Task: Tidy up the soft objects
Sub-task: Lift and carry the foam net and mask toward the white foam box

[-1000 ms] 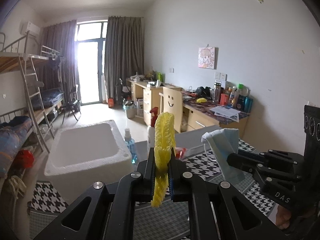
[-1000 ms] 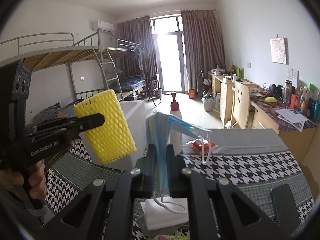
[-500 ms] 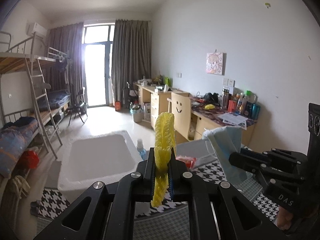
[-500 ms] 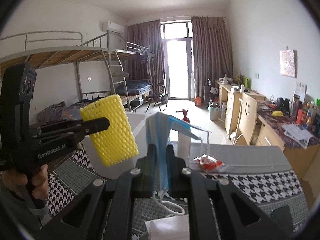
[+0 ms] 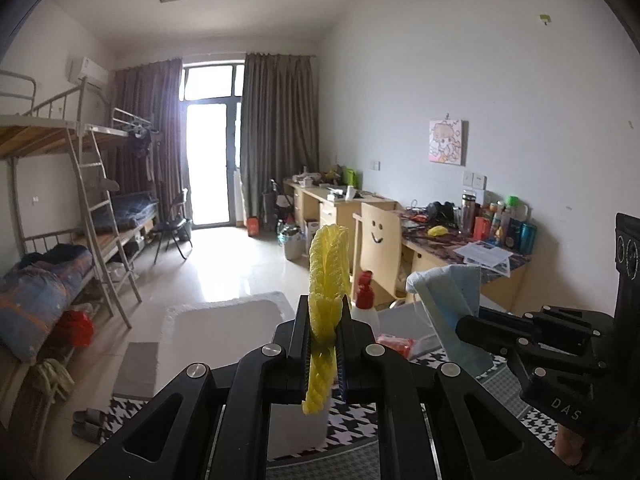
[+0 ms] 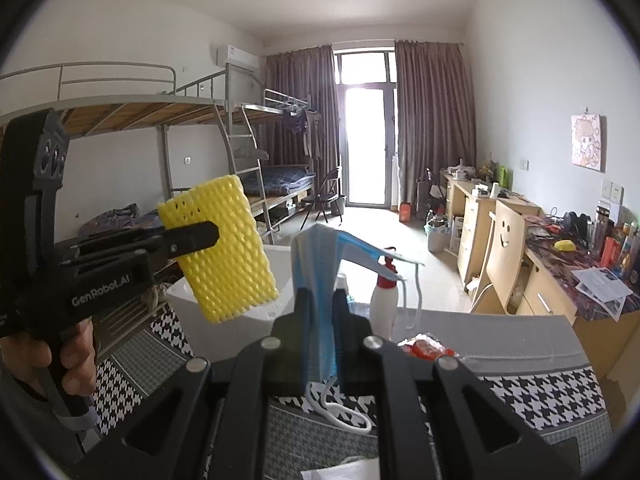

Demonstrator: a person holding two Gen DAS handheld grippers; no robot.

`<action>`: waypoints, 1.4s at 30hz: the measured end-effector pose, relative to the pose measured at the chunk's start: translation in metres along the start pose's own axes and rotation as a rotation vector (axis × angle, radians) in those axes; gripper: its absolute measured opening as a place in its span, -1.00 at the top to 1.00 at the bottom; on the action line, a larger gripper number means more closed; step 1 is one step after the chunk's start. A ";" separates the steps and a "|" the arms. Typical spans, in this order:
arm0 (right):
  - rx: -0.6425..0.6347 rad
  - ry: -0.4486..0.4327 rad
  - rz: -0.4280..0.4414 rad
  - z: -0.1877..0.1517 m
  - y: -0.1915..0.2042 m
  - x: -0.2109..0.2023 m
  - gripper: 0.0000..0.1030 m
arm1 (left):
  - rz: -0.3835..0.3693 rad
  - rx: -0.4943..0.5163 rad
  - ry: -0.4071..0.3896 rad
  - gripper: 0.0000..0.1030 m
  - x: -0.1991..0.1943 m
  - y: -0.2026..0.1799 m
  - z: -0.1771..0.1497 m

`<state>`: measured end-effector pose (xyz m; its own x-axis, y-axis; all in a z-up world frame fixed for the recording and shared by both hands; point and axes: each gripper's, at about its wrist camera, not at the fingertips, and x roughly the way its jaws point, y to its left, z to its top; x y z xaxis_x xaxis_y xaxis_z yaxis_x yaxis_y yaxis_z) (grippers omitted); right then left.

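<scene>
Left claw [image 5: 324, 344] pinches light, squashy yellow foam net [image 5: 326, 280] mid-body; right claw [image 6: 322, 320] clamps limp face mask [image 6: 320, 264], loops dangling.

The houndstooth-covered counter [image 6: 540, 390] carries a white foam box [image 6: 276, 312], a red-capped spray bottle [image 6: 382, 304] and a red packet [image 6: 426, 346].
</scene>
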<state>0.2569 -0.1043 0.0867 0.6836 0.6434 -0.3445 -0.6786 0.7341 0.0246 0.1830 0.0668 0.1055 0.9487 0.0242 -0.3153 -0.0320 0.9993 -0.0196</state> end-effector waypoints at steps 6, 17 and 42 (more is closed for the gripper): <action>-0.011 0.000 0.046 0.011 0.005 0.007 0.74 | 0.044 -0.004 -0.010 0.79 0.003 0.010 0.006; -0.039 -0.001 0.080 0.020 0.016 0.021 0.74 | 0.147 -0.004 -0.021 0.79 0.011 0.025 0.008; -0.085 0.066 0.144 0.043 0.043 0.077 0.73 | 0.198 -0.081 0.119 0.79 0.060 0.065 0.000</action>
<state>0.2915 -0.0138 0.1015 0.5607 0.7225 -0.4044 -0.7902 0.6129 -0.0005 0.2376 0.1329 0.0849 0.8778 0.2111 -0.4300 -0.2433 0.9697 -0.0205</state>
